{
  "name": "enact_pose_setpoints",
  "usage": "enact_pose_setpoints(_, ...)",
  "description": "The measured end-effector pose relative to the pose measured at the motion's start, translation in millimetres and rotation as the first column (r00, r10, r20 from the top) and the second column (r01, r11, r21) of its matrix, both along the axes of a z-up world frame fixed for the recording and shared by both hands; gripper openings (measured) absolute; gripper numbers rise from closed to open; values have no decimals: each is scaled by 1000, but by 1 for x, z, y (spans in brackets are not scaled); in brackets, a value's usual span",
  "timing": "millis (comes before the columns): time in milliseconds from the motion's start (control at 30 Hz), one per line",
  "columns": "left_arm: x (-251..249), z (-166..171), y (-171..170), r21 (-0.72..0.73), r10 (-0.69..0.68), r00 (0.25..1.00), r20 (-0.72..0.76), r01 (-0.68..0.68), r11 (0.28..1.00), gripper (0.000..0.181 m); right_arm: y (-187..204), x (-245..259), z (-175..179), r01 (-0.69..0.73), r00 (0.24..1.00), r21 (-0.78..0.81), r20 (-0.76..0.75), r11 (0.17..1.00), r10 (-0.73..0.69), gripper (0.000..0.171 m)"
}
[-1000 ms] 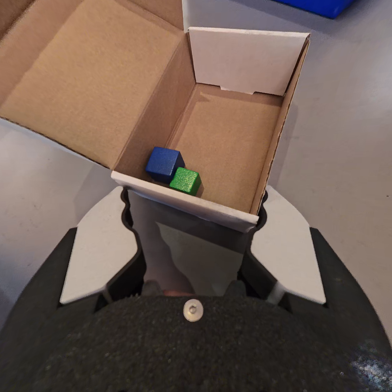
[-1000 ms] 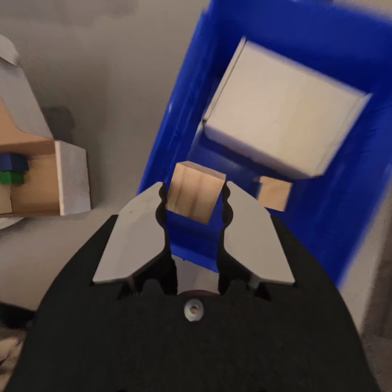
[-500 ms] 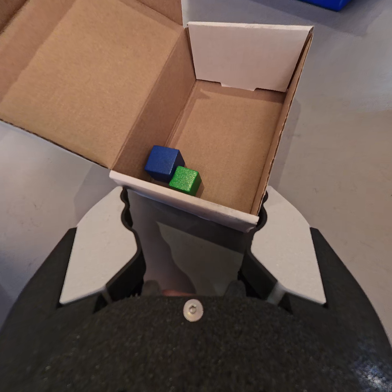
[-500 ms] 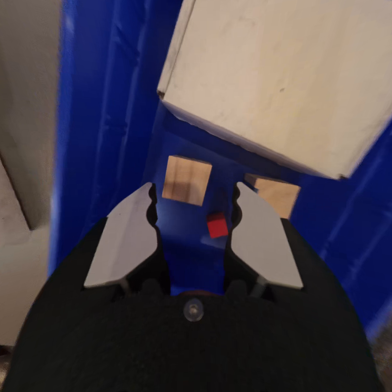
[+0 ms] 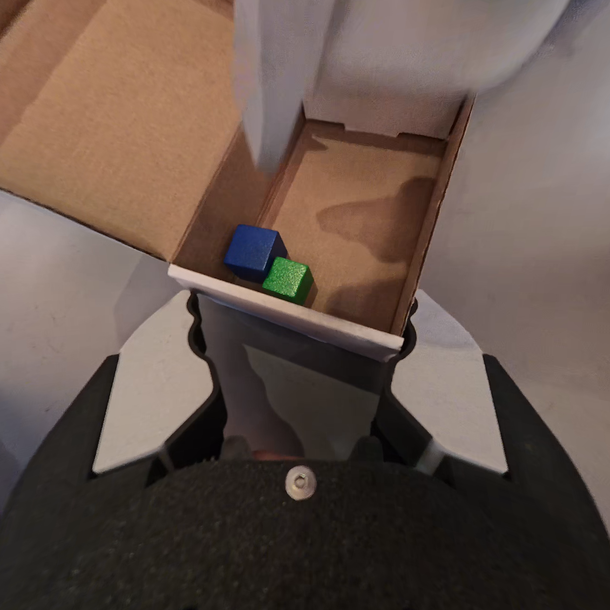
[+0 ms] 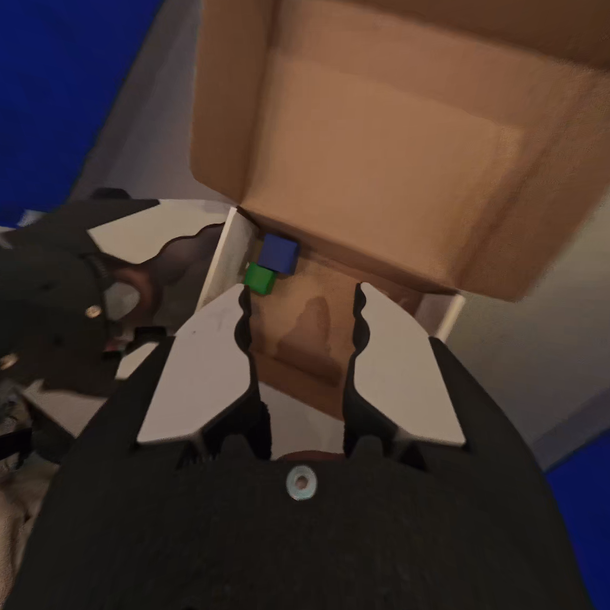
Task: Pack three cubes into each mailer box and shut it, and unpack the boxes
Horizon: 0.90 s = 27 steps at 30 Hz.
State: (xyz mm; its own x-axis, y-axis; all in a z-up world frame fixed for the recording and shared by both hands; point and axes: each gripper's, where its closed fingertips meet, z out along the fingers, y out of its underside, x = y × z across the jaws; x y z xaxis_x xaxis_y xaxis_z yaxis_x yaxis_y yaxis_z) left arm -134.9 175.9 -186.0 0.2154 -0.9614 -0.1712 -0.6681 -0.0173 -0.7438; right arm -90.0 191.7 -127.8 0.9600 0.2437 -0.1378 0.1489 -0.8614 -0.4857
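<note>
Mailer box (image 5: pixel 287 318) open, unmarked | left gripper (image 5: pixel 302 325) clamps its wall | right gripper (image 6: pixel 302 290) apart

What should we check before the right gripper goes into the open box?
1. Lid folded back: ok.
2. Left gripper bracing the mailer box at its near end wall: ok.
3. Right gripper open and empty above the box: ok.
4. Three cubes inside: not ok; only the blue cube and green cube.
5. Finger room around the green cube: cannot tell; it touches the blue cube and sits by the near wall.
</note>
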Motion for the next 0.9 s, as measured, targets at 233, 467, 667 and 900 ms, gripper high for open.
enact_pose_setpoints(233,0,0,0,6,1,1000,-6,-1,1000,115,13,-20,-42,7,1000,-96,-14,995,-8,55)
enact_pose_setpoints(467,0,-2,0,12,2,1000,-19,-2,1000,113,20,-29,-67,-12,1000,-153,-11,988,10,34)
enact_pose_setpoints(667,0,-3,-1,-3,-5,1000,-24,5,1000,106,14,-11,-24,-14,998,-95,-68,995,8,30)
enact_pose_setpoints(900,0,-3,-1,0,-6,1000,-27,6,1000,106,-37,93,73,-13,998,47,70,999,9,29)
